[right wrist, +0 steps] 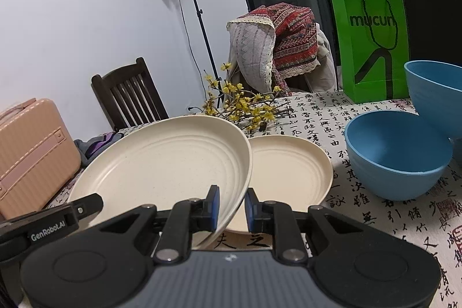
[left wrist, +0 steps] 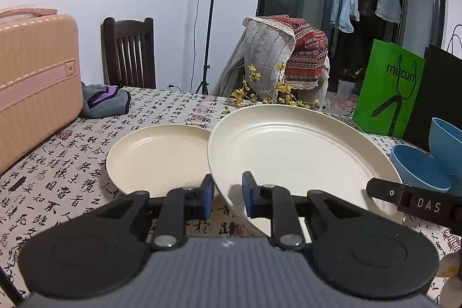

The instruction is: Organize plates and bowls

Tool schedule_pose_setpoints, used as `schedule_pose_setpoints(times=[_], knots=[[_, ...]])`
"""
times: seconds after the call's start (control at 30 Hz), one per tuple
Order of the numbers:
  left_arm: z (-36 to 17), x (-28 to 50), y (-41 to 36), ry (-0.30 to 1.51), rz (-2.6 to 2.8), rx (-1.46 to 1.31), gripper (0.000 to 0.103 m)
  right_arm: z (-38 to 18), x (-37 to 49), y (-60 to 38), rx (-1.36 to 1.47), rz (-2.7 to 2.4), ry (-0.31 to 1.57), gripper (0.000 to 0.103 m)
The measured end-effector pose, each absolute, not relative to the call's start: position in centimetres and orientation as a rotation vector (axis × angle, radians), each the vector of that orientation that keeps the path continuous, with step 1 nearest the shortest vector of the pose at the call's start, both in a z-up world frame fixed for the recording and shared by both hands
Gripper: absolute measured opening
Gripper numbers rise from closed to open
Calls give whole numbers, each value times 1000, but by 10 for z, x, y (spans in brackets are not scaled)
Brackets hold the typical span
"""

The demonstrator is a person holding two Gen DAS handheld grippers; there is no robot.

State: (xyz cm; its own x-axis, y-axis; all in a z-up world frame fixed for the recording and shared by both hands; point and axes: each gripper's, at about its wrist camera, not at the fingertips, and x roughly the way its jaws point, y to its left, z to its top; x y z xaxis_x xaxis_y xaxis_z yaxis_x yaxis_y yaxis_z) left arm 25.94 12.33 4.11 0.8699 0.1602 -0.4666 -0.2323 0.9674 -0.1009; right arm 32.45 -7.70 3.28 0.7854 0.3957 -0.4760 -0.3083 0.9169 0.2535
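A large cream plate (left wrist: 294, 152) (right wrist: 161, 163) hangs tilted above the table, carried by both grippers at opposite rims. My left gripper (left wrist: 228, 188) is shut on its left rim in the left wrist view. My right gripper (right wrist: 232, 199) is shut on its right rim in the right wrist view. Each view also shows the other gripper's finger tip at the plate's far edge. A second cream plate (left wrist: 158, 158) (right wrist: 288, 172) lies flat on the tablecloth beside and partly under the lifted one. Two blue bowls (right wrist: 395, 155) (right wrist: 436, 94) stand to the right.
A pink suitcase (left wrist: 34, 82) fills the table's left side, with a grey cloth (left wrist: 104, 101) beside it. Yellow flower twigs (right wrist: 245, 108) lie behind the plates. A green paper bag (right wrist: 372, 45) and a black bag stand at the back right. Chairs stand beyond the table.
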Motion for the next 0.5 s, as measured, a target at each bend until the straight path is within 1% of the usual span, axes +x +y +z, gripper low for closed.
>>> schedule_pose_setpoints(times=[0.5], knots=[[43, 244, 114, 472, 191, -152, 21, 35, 303, -87, 172, 363, 543, 18]])
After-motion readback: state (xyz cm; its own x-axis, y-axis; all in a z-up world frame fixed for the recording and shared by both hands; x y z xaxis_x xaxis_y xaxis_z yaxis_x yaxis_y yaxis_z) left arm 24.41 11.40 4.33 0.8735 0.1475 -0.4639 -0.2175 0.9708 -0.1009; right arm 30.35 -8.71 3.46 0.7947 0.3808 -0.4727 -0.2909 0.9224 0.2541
